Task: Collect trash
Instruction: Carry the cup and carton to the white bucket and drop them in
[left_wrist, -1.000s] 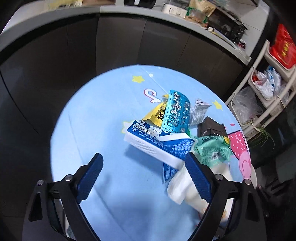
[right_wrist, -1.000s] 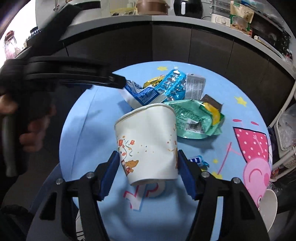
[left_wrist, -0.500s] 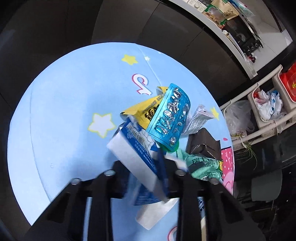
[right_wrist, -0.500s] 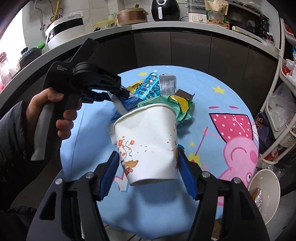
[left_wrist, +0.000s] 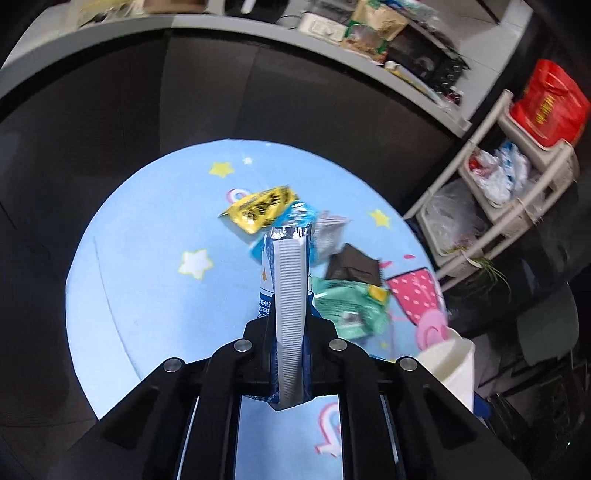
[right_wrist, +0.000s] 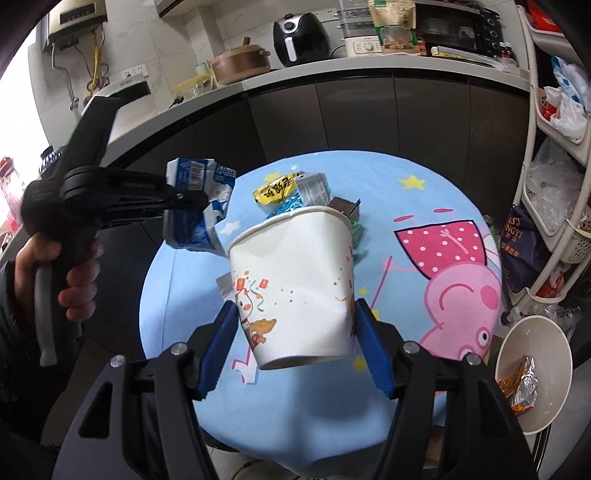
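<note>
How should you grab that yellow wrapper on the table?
Probably best by its free left end, coming from the left. The yellow wrapper lies nearly flat on the blue tablecloth, so there is little to pinch from straight above. Its right end is tucked against the blue foil packet, while the left corner sticks out over bare cloth, so a finger may slide under there.
</note>
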